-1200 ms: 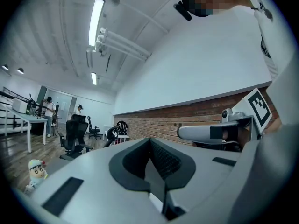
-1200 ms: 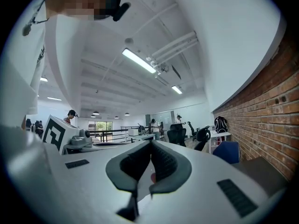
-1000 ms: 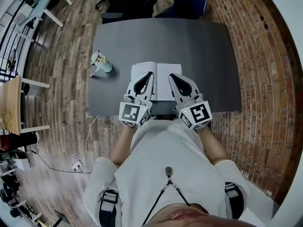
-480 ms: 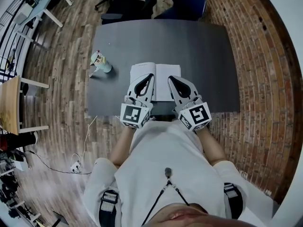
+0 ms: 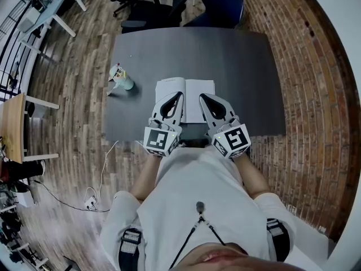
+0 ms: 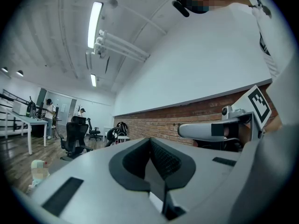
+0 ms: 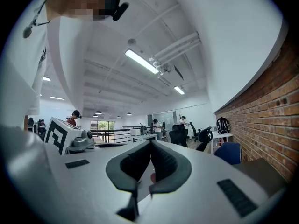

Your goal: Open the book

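A book (image 5: 189, 87) lies open on the grey table (image 5: 242, 66), with its white pages up and its spine pointing away from me. Both grippers hover side by side over the near half of the pages, pointing level toward the far edge. My left gripper (image 5: 180, 95) is shut with nothing between its jaws, and its tips meet in its own view (image 6: 150, 142). My right gripper (image 5: 201, 97) is likewise shut and empty (image 7: 151, 144). Each gripper shows in the other's view: the right gripper (image 6: 210, 130) and the left gripper (image 7: 70, 141). The book is hidden below the jaws in both gripper views.
A small pale green toy figure (image 5: 120, 78) stands on the table's left part. A blue chair (image 5: 223, 4) and a black office chair (image 5: 141, 7) stand beyond the far edge. A brick floor strip runs to the right, with wood floor and other desks to the left.
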